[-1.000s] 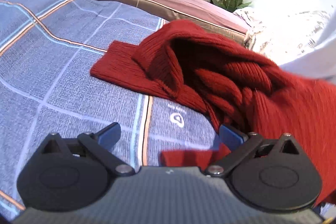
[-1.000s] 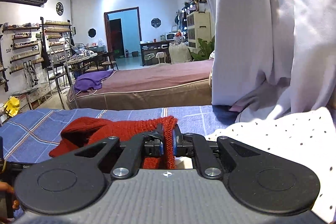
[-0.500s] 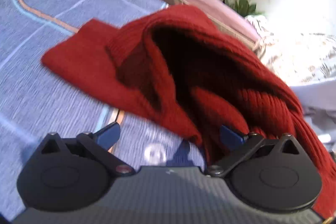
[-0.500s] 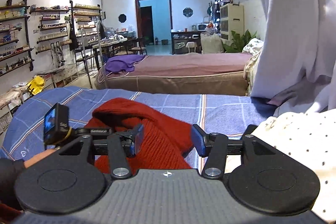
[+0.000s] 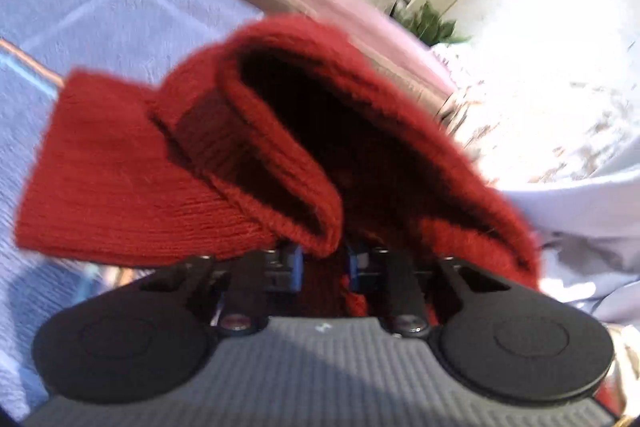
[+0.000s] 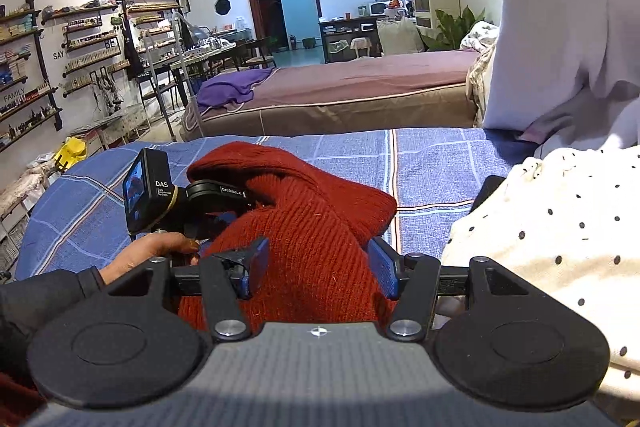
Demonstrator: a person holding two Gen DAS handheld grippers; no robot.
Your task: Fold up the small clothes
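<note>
Two grippers on red knit garment (image 5: pixel 168 187): left gripper (image 5: pixel 322 265) clamped on its fold, right gripper (image 6: pixel 316 267) opening, knit between jaws.

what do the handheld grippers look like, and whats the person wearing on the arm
Each gripper has a grey ribbed body, two round black discs, black linkage arms with silver pivots and blue finger pads. The left gripper carries a black box camera marked DAS with a small screen. The person's left arm wears a dark sleeve.

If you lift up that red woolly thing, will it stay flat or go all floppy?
Probably floppy: the red knitted garment already slumps in soft folds on the blue checked bedspread. It likely won't slip, since the left gripper pinches thick ribbed knit.
</note>
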